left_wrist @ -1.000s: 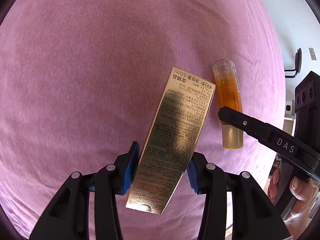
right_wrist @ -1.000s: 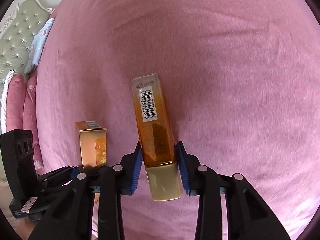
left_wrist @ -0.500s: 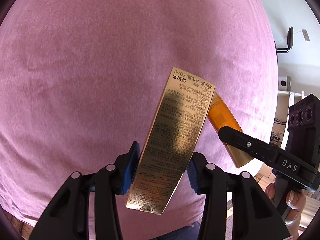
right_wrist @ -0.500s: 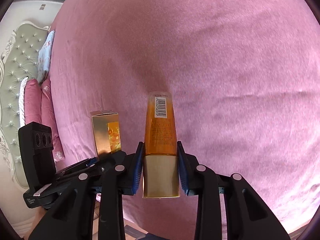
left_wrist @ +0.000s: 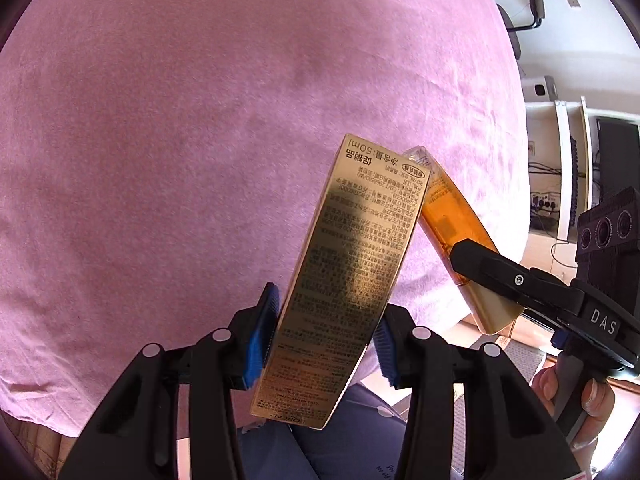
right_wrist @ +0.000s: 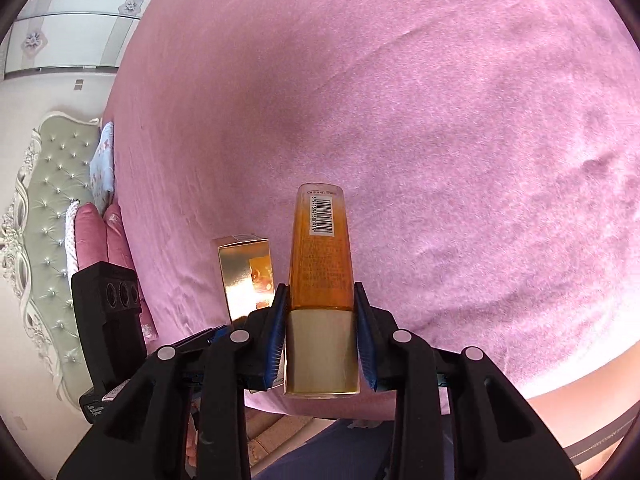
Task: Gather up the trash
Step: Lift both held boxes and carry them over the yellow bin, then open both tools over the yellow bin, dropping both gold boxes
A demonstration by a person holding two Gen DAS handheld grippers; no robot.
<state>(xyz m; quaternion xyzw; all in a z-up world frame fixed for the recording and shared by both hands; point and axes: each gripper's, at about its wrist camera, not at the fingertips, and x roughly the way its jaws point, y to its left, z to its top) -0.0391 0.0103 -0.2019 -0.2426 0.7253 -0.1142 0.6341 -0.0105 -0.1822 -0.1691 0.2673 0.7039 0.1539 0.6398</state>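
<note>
Gold carton (left_wrist: 344, 280) pinched in left tongs (left_wrist: 326, 340), blue pads (left_wrist: 262, 340) pressing both long sides, printed face up, held tilted above pink bedspread (left_wrist: 180, 140). Orange tube (right_wrist: 320, 256) with gold cap pinched in right tongs (right_wrist: 320, 340), barcode end pointing away, also held above bed. Tube tip just behind carton's far corner in left view. Green tufted headboard (right_wrist: 52, 208) at left.

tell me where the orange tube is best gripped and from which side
Grip the orange tube low, where the body meets its gold cap, coming along its length from the cap end. The tube tapers toward the flat barcode end, so the widest, firmest section is by the cap. The right claw holds it just there, pads on the two opposite sides.
</note>
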